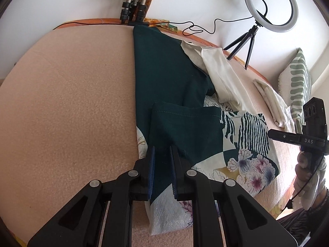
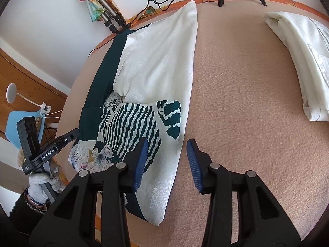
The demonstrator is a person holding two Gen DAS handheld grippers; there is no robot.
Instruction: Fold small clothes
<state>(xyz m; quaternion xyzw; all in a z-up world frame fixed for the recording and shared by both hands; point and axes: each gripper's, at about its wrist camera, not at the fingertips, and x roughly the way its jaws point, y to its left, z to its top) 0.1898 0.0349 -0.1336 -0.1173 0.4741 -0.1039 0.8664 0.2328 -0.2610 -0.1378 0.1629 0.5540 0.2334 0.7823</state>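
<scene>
A small garment [image 1: 170,78] in dark green, cream and a floral, striped print lies lengthwise on the pink blanket [image 1: 67,103]. In the right wrist view it [image 2: 156,70] shows its cream inside and striped print. My left gripper [image 1: 162,152] hovers over its near green sleeve flap [image 1: 183,127], jaws narrowly apart with cloth seen between them; no clear grip shows. My right gripper [image 2: 166,146] is open over the garment's right edge, its left fingertip [image 2: 144,144] above the striped print, its right one above bare blanket. The other gripper shows at each view's edge.
A folded cream garment [image 2: 302,61] lies on the blanket to the right. A ring light on a small tripod [image 1: 271,6], a black cable [image 1: 197,27] and tripod legs [image 1: 133,6] stand at the far edge. A green-striped pillow [image 1: 298,82] leans far right.
</scene>
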